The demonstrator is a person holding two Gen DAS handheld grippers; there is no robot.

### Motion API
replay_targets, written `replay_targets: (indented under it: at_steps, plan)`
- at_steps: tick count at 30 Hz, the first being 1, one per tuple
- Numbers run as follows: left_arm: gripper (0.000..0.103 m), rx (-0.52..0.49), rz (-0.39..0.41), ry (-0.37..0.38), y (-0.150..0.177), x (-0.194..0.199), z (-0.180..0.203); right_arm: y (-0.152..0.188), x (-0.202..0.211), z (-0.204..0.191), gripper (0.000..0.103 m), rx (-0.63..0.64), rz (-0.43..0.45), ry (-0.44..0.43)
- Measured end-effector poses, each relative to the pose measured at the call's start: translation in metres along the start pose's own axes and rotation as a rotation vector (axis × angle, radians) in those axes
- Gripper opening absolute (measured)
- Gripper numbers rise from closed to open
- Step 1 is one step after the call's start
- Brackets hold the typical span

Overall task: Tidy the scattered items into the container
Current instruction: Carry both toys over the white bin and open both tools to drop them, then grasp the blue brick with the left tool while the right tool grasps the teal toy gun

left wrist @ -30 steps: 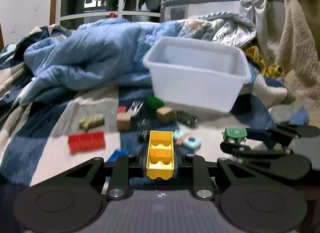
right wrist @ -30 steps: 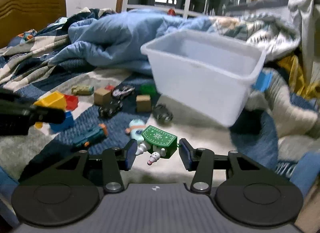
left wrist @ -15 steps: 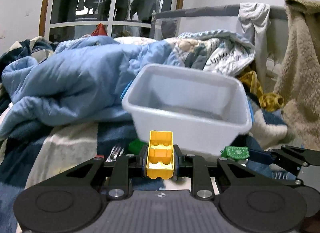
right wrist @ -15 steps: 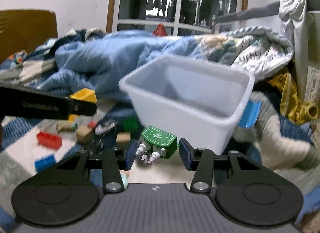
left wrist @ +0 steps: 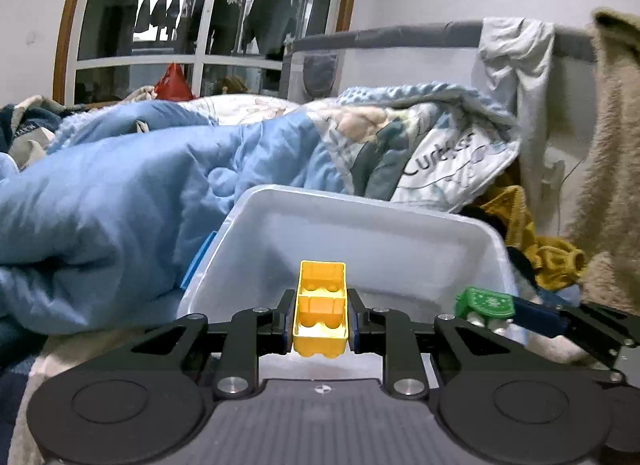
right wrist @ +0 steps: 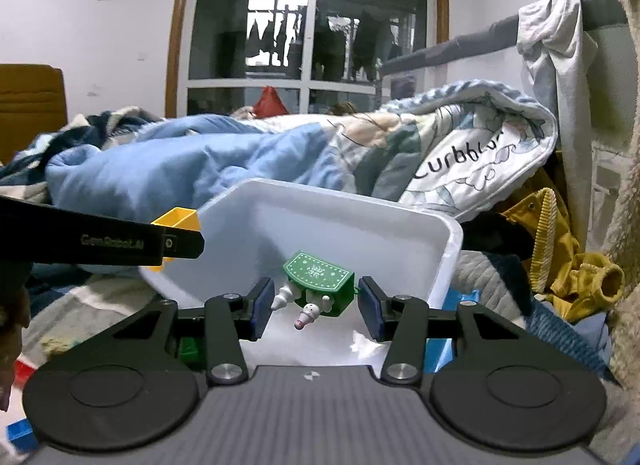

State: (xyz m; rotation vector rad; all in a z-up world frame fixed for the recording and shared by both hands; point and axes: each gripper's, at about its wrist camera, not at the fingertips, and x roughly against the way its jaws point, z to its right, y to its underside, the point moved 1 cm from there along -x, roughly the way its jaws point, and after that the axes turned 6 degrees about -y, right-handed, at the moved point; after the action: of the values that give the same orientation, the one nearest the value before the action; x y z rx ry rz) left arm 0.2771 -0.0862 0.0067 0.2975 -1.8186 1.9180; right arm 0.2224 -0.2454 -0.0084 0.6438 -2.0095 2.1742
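The left gripper is pinching a yellow block between its pads, hollow underside facing the camera, held over the near edge of the white bin. In that view the bin fills the middle ground, its open mouth tipped toward the lens, with the block sitting at about six o'clock of the opening. At four o'clock of the bin the right gripper comes in from the side, carrying a green toy with a snowflake pattern on its top. From the right wrist the same green toy hangs between the blue pads with small white figures dangling under it; the pad at its right looks to be against the toy's edge, while the white pieces reach toward the left pad – so the jaws are partly closed and gripping it. It hovers above the bin's inside, near the front wall. At nine o'clock of this view the left gripper's black finger crosses in, the yellow block showing just past it at the bin's left rim. Behind the bin lies a heaped blue quilt – and a printed blanket at one o'clock. A green brick shows low down beneath the right gripper's left finger.
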Motion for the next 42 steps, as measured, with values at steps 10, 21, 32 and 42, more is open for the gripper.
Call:
replay_targets:
  at_steps: [10, 21, 32, 42]
  plan:
    - [0.038, -0.022, -0.095, 0.035, 0.007, -0.039, 0.011, 0.005, -0.029, 0.015, 0.057, -0.057, -0.077, 0.013]
    - [0.064, -0.072, -0.044, -0.039, 0.004, 0.023, 0.0, -0.002, -0.003, -0.004, 0.081, 0.005, -0.03, -0.025]
    - [0.071, -0.01, -0.066, -0.113, 0.045, 0.102, -0.033, 0.012, 0.047, -0.047, 0.096, 0.075, -0.023, -0.069]
    - [0.071, 0.029, -0.105, -0.245, 0.12, 0.148, -0.075, 0.064, 0.058, -0.069, 0.096, 0.019, -0.111, -0.145]
